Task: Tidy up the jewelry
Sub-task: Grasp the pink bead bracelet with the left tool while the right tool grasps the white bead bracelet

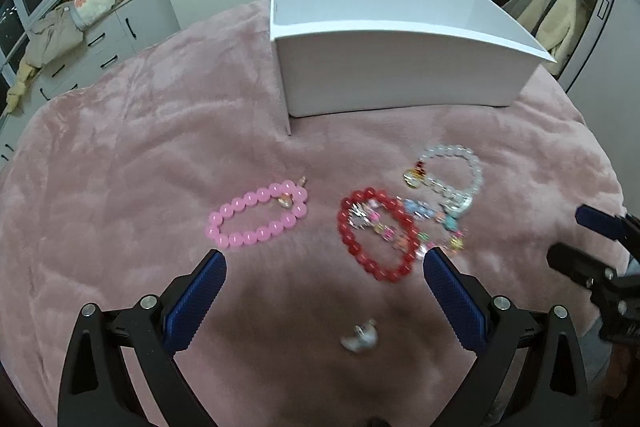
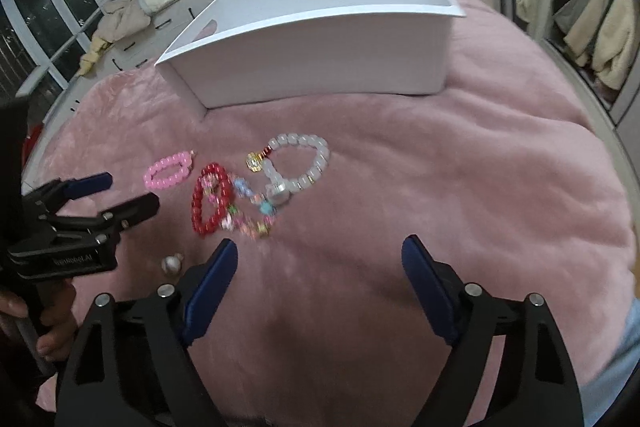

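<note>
While hovering over the pink blanket point(image 1: 120, 155), left gripper point(image 1: 325, 263) and right gripper point(image 2: 320, 251) both spread wide, holding nothing. Ahead: pink bracelet point(image 1: 258, 215) left, red bracelet point(image 1: 376, 235) overlapping a multicoloured bracelet point(image 1: 436, 223), clear bracelet point(image 1: 452, 175) right. Farther back, white box point(image 1: 400, 67); nearest, small silver trinket point(image 1: 360, 339).

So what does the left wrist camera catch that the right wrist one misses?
Only the left view shows the left tongs head-on, open over a small silver trinket. Only the right view shows the right tongs open, and the hand gripping the left tool. Both show the white box, pink bracelet, red bracelet, clear bracelet and pink blanket.
</note>
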Demonstrator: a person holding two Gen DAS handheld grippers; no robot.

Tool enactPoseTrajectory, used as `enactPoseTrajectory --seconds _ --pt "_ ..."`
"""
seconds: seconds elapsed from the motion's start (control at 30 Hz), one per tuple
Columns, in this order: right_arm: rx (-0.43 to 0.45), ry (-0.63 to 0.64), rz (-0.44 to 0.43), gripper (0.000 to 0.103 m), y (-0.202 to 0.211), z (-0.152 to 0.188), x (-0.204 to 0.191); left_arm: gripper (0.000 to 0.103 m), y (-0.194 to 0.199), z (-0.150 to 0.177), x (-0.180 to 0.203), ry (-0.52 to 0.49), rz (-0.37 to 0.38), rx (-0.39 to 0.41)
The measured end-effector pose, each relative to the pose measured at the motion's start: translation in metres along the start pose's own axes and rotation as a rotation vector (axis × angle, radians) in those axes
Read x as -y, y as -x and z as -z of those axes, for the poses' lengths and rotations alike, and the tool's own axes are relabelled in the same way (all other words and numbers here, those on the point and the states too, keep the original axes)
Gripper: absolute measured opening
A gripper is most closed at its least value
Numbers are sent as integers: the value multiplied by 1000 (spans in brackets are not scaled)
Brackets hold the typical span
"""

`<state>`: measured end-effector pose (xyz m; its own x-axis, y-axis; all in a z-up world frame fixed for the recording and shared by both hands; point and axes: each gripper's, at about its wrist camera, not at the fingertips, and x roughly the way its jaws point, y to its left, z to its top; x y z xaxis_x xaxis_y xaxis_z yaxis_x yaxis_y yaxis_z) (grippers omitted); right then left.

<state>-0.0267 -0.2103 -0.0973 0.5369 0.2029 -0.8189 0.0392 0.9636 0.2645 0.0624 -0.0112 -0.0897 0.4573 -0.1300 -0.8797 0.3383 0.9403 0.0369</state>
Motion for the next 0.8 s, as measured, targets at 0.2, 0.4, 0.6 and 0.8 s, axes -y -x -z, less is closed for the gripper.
enactPoseTrajectory --seconds 0.2,0.4,0.6,0.8 --pt "-7 4 -58 65 -48 -32 3 94 -37 -2 -30 17 11 -2" --pt "-49 11 -75 63 -91 -55 3 81 -69 -6 -45 46 -4 -47" --pt "-26 61 -18 38 -104 -61 0 67 -77 -14 -39 21 -29 -47" --pt "-16 33 -65 11 -94 -56 17 28 -77 -12 -38 16 -10 -73"
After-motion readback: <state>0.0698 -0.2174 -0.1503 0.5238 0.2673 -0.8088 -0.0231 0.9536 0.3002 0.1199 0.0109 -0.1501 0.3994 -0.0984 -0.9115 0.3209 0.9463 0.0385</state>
